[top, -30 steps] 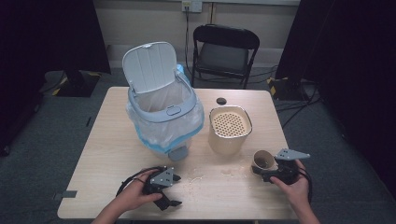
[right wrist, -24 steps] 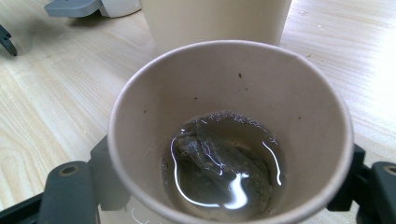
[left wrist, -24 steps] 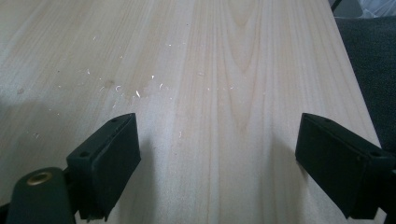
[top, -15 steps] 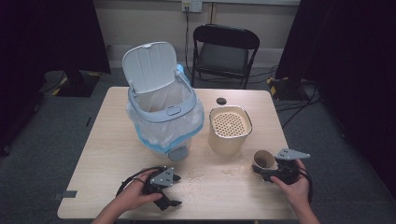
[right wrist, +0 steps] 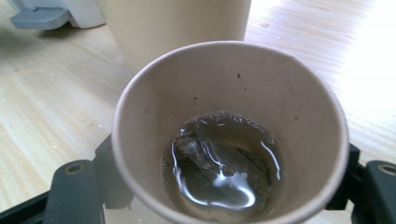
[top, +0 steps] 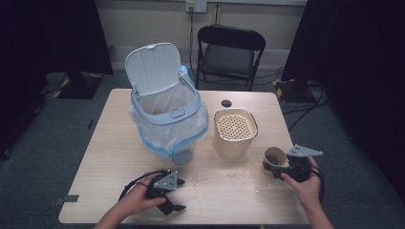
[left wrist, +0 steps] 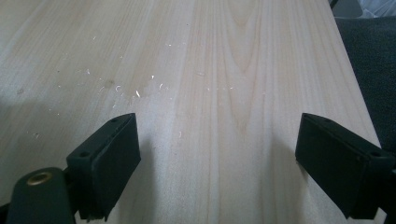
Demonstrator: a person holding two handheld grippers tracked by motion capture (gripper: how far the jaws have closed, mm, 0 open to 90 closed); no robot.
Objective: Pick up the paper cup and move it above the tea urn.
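A brown paper cup (top: pixel 272 155) stands at the table's front right. In the right gripper view the paper cup (right wrist: pixel 224 84) holds a little clear liquid with a soggy dark tea bag (right wrist: pixel 219 158) at the bottom. My right gripper (top: pixel 277 164) has its two black jaws against opposite sides of the cup, shut on it (right wrist: pixel 229 186). My left gripper (top: pixel 177 195) lies on the table near the front edge, held by a hand. Its jaws (left wrist: pixel 217 158) stand wide apart over bare wood with nothing between them.
A white pedal bin (top: pixel 165 114) with its lid up and a clear bag liner stands mid-table. Beside it is a beige container (top: pixel 235 131) with a perforated top. Small pale crumbs (top: pixel 205 179) lie scattered on the wooden table (top: pixel 110 143). A black disc (top: pixel 226 103) and a folding chair (top: pixel 229 52) are behind.
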